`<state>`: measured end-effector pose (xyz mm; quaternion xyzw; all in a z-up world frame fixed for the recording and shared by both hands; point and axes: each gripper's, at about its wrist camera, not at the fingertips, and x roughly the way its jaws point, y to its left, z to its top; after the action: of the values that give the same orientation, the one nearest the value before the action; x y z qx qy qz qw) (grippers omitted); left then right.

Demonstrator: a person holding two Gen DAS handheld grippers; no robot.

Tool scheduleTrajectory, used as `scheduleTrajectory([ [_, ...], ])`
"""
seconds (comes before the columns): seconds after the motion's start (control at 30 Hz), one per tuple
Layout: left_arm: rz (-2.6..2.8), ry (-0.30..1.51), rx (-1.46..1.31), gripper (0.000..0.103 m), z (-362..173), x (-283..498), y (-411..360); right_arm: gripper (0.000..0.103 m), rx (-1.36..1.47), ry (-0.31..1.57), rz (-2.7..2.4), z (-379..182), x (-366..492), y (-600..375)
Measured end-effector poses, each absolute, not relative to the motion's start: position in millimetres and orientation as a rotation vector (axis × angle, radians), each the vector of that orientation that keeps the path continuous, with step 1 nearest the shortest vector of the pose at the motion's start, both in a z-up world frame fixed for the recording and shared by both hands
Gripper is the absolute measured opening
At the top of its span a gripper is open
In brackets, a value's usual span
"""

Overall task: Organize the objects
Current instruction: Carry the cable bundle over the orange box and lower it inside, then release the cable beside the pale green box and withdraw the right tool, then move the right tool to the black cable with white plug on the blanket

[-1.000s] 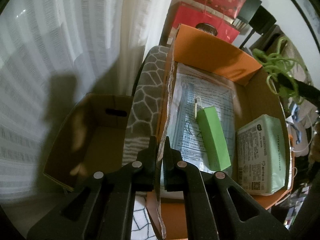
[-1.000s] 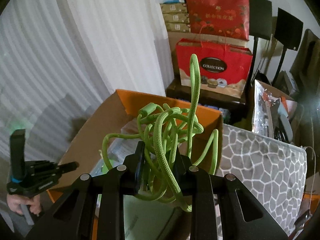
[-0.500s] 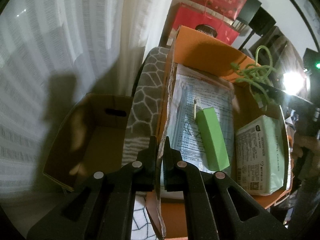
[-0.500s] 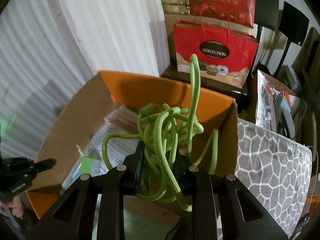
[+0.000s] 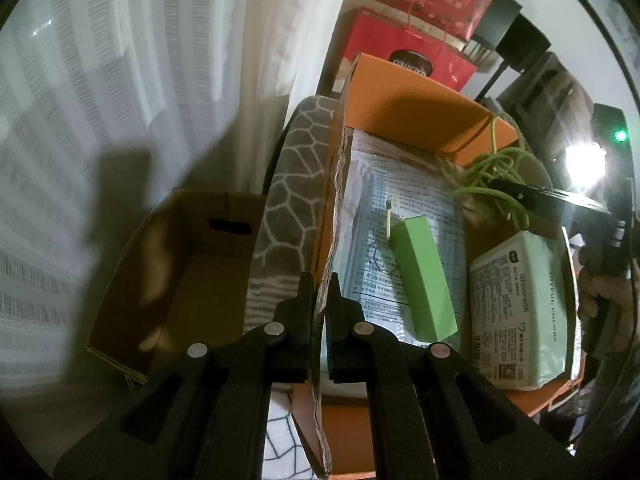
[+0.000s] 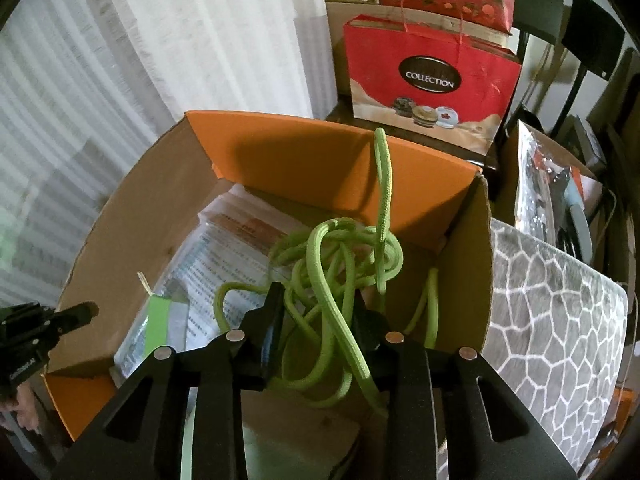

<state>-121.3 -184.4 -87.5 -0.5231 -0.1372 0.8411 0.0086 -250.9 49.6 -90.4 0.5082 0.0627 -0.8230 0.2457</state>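
Note:
My right gripper (image 6: pixel 316 300) is shut on a tangled green cord (image 6: pixel 340 248) and holds it inside the orange box (image 6: pixel 320 152), near its far right corner. The cord also shows in the left wrist view (image 5: pixel 492 176). My left gripper (image 5: pixel 319 284) is shut on the box's near side wall (image 5: pixel 332 208). In the box lie a printed plastic packet (image 5: pixel 404 208), a green rectangular block (image 5: pixel 424 276) and a pale green pack (image 5: pixel 524 304).
An open brown cardboard box (image 5: pixel 180 272) stands left of the orange box, with a grey patterned cushion (image 5: pixel 288 184) between them. Red gift bags (image 6: pixel 428 80) stand behind. White curtains (image 6: pixel 160 40) hang on the left. Clutter (image 6: pixel 560 200) lies at the right.
My right gripper has carried the green cord forward and down, from above the box rim into the box. My left gripper has kept its hold on the wall.

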Motion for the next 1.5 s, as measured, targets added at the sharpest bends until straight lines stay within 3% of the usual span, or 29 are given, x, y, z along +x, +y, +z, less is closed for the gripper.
scheduleTrajectory([
  [0.17,2.628,-0.43,-1.634,0.005,-87,-121,-185,0.039,1.365,0.125,-2.261,-80,-246,57],
  [0.3,2.631,-0.425,-1.634,0.005,-87,-121,-184,0.06,1.329,0.066,-2.276,-64,-241,68],
  [0.43,2.632,-0.424,-1.633,0.005,-87,-121,-185,0.063,1.285,0.03,-2.303,-46,-233,80],
  [0.7,2.632,-0.423,-1.634,0.005,-87,-121,-185,0.08,1.23,0.046,-2.346,-24,-211,105],
  [1.5,2.635,-0.419,-1.633,0.004,-86,-120,-185,0.083,1.32,0.062,-2.48,-53,-167,205],
])
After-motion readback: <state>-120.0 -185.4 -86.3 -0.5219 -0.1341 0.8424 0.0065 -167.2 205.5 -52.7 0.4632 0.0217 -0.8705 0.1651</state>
